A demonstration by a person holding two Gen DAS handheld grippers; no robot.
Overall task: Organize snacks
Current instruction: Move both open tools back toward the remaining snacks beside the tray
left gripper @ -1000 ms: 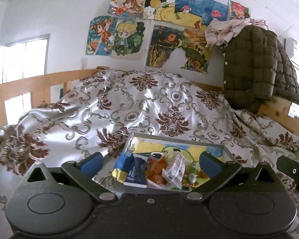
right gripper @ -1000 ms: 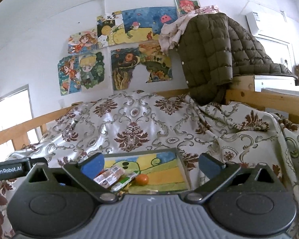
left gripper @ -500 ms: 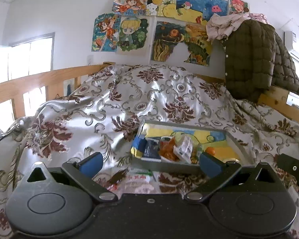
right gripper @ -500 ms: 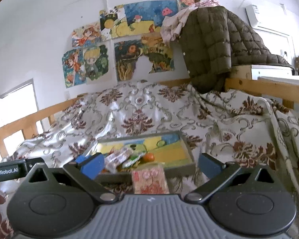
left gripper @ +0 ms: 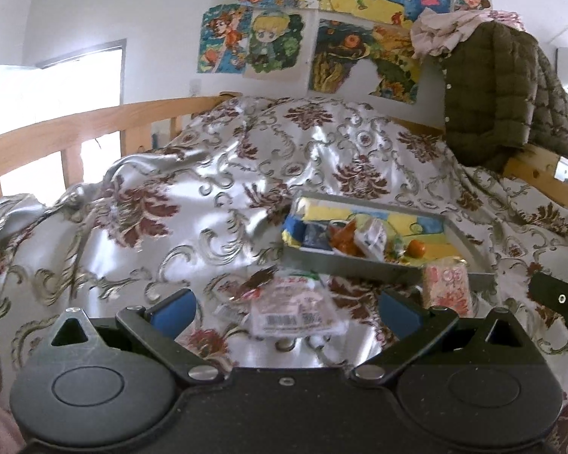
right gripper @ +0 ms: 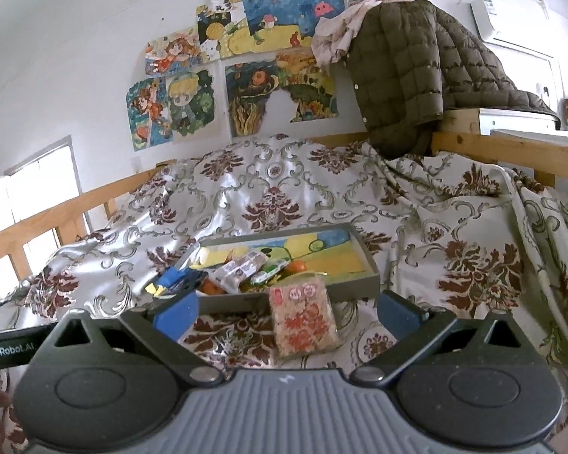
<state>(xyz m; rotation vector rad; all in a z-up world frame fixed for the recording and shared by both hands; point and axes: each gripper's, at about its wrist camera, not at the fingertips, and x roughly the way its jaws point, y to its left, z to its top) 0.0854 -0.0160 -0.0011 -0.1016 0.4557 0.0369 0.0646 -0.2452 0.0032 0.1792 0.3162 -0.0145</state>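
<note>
A grey tray (right gripper: 359, 287) is seen on the patterned bedspread (right gripper: 269, 185), with snacks heaped at its left end: a blue pack (left gripper: 314, 235), orange packs (left gripper: 340, 240), a white wrapper (left gripper: 375, 236) and an orange ball (left gripper: 416, 248).

In the left wrist view, the left gripper (left gripper: 286, 304) is held wide open and empty, its blue pads spread apart. A clear barcoded packet (left gripper: 291, 308) lies on the bedspread between them, at 12 o'clock from the gripper, short of the tray.

In the right wrist view, the right gripper (right gripper: 286, 312) is likewise spread wide with nothing held. A red-printed packet (right gripper: 303, 317) lies at 12 o'clock between its pads, leaning against the tray's near wall.

A green jacket (right gripper: 409, 68) is hung at 1 o'clock, under posters (right gripper: 246, 72).
</note>
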